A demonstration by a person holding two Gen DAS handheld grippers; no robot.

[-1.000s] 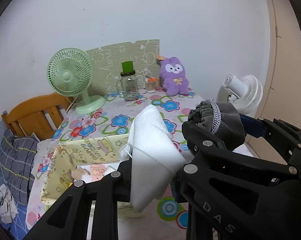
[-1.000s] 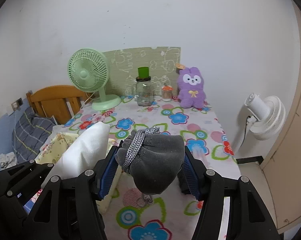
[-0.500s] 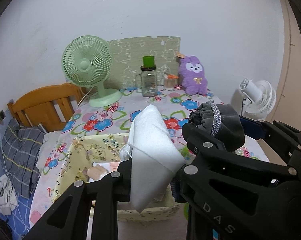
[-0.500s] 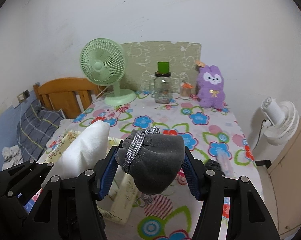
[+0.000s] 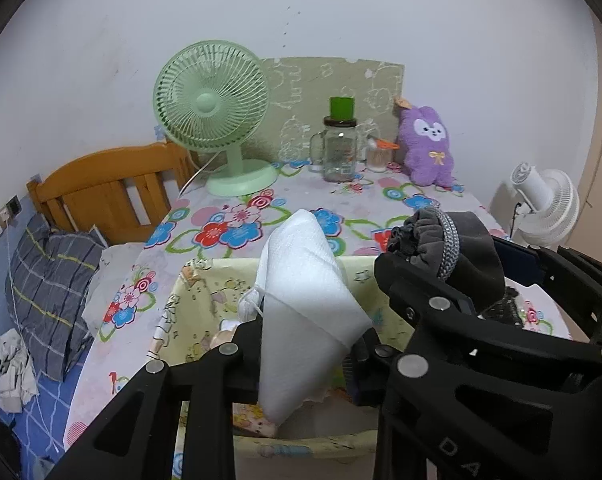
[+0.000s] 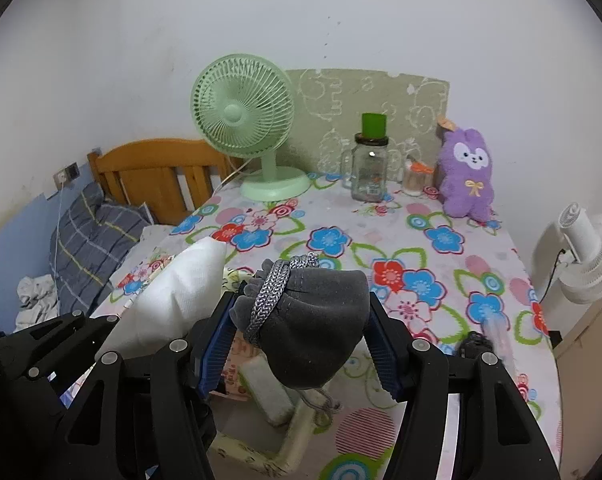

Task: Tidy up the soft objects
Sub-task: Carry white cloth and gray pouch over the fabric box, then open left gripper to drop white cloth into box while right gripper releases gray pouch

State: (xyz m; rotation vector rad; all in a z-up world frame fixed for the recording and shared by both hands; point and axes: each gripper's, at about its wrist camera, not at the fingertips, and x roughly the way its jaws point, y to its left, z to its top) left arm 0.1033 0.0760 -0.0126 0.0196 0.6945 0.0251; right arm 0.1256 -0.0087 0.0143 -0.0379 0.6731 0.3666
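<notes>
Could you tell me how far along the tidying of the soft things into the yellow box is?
Partly done: the yellow box already holds a few small items. In hand: the left gripper grips a white cloth above the box, and the right gripper holds a grey pouch. Left: dropping both in; possibly the purple plush toy too.

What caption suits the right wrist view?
Right gripper grips a grey hat above a yellow box.
</notes>
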